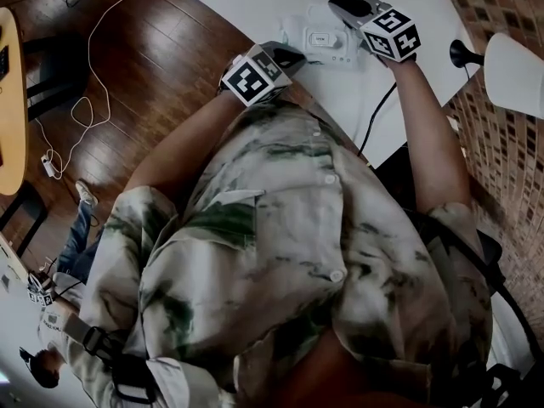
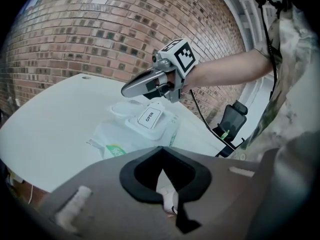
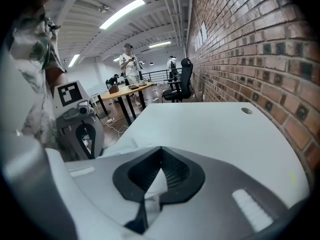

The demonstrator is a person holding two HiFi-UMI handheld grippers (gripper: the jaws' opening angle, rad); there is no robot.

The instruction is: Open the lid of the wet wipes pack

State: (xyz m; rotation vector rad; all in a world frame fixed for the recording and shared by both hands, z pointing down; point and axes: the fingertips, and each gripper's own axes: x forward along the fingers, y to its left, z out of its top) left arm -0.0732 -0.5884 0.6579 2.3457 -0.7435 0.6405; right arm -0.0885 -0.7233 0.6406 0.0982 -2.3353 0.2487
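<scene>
Wet wipes pack (image 2: pixel 125 136) lies flat on the white bench (image 2: pixel 50 124), lid (image 2: pixel 149 117) w/ "OPEN" label facing up, looking shut. Left hand-held gripper (image 2: pixel 160 149) sits at the pack's near edge, jaws closed tip to tip. Right hand-held gripper (image 2: pixel 125 91) hovers over the pack's far side, just beyond the lid, jaws also closed.
</scene>
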